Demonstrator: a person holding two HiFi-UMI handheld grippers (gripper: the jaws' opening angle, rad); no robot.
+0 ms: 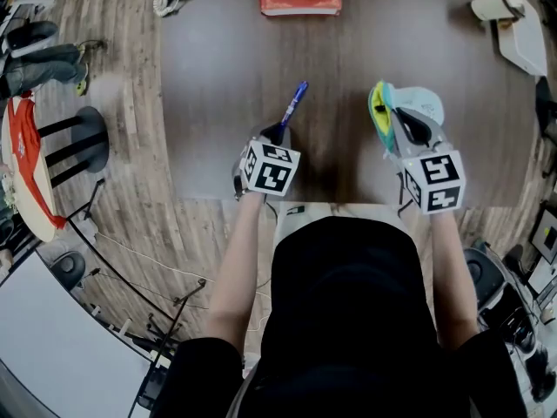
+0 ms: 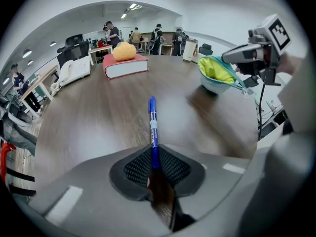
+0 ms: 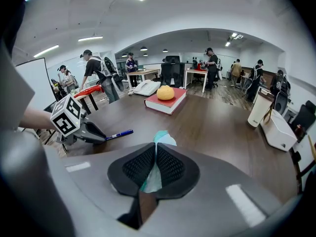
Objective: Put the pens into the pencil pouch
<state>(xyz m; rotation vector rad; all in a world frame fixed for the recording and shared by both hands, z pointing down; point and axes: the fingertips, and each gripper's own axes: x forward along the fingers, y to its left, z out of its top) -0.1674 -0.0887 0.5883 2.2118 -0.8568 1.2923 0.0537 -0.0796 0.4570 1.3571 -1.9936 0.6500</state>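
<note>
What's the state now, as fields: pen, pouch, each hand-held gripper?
left hand-held gripper: shut on blue pen
right hand-held gripper: shut on pencil pouch edge
pouch mouth: open, yellow lining visible
pen in pouch: no, apart from it
background: red book at table far edge

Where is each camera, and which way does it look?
Head view: on the person's head, looking steeply down at the table; both arms, the left gripper and the right gripper show.
Left gripper view: on the left gripper, looking along its jaws, shut on the pen, across the table; the right gripper shows at right.
Right gripper view: on the right gripper, looking along its jaws, shut on the pouch; the left gripper shows at left.
Shared: both gripper views show the book.
</note>
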